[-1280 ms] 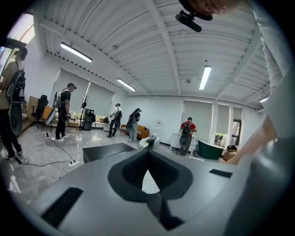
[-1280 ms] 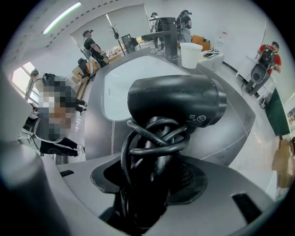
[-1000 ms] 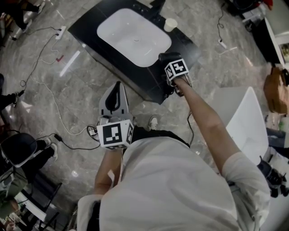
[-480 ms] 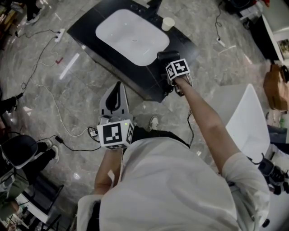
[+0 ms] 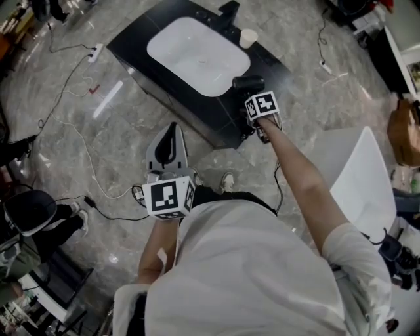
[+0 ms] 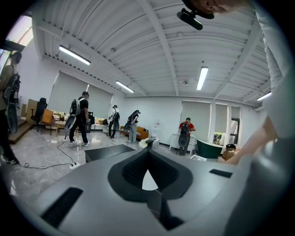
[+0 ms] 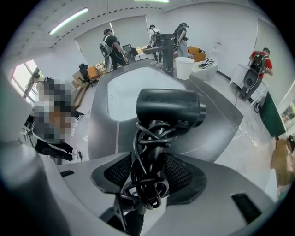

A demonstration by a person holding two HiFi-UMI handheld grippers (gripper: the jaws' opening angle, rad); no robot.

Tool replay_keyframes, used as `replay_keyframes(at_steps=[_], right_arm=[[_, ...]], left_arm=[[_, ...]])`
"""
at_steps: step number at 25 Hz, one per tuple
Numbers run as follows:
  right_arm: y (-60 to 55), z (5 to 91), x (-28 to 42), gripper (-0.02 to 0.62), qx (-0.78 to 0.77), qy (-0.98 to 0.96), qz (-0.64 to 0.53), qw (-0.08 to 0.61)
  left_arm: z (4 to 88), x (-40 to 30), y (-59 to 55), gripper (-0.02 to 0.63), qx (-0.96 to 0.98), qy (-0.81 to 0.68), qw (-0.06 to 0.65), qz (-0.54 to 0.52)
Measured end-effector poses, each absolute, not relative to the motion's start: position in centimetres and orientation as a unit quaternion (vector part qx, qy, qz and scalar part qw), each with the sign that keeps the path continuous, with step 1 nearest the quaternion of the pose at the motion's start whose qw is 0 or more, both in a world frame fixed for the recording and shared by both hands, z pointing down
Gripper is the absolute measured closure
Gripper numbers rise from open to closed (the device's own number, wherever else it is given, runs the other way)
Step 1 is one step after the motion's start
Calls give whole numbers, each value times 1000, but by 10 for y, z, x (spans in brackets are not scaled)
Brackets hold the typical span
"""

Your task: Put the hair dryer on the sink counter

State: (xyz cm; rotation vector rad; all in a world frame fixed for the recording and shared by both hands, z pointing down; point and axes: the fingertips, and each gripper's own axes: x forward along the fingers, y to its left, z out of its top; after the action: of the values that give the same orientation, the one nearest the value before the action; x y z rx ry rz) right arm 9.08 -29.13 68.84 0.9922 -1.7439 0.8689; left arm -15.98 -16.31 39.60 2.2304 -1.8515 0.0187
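Observation:
The black hair dryer (image 5: 248, 83) has its cord wound round the handle and hangs over the near right corner of the black sink counter (image 5: 279, 71). My right gripper (image 5: 252, 94) points steeply down and is shut on that handle. In the right gripper view the dryer (image 7: 170, 108) stands between the pads (image 7: 180, 173), which touch the wound cord on both sides; the jaws have just been closing on it. My left gripper (image 5: 170, 131) is held low over the floor to the left, shut and with nothing in it (image 6: 148, 152).
A white basin (image 5: 197, 56), a black faucet (image 5: 230, 12) and a paper cup (image 5: 248, 37) are on the counter. Cables and a power strip (image 5: 94, 51) lie on the marble floor at left. A white chair (image 5: 357, 177) stands right. People walk in the room behind.
The right gripper has tipped slightly, and more of the dryer's head shows past its marker cube. The left gripper has stayed where it was.

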Motion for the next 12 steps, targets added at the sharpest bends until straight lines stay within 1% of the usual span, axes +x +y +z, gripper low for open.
replay_keyframes(at_steps=[8, 12], right_arm=[[-294, 670, 98, 371, 420, -717, 340, 440], [-292, 662, 102, 393, 433, -722, 326, 430]], left_arm=[[391, -149, -153, 604, 770, -628, 112, 6], [387, -145, -147, 604, 771, -628, 108, 5]])
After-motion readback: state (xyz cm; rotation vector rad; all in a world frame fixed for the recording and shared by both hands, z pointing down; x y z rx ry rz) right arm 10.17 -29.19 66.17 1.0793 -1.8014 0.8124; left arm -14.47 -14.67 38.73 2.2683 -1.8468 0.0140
